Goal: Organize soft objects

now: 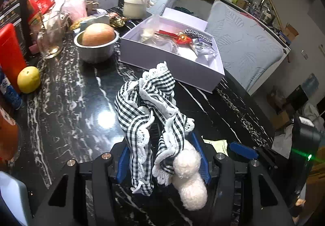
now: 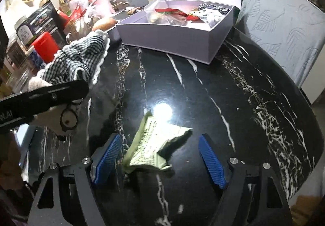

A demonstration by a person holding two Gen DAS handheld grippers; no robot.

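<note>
Left gripper is clamping a white plush toy dressed in black-and-white gingham cloth with lace trim, blue pads pressing it from both sides, the toy hanging above the black marble table. From the right wrist view the same gingham bundle is showing at the left, above the left gripper's black finger, with the toy's face and wire glasses peeking under it.

Right gripper is standing with jaws well apart, pads touching nothing. A pale green printed packet is lying crumpled on the table between the pads, nearer the left pad, apart from both.

A lavender open box is sitting further back on the table, holding red ribbons, a checked item and plastic bags. Beside it a metal bowl with a round fruit, a yellow fruit, a cream kettle.
</note>
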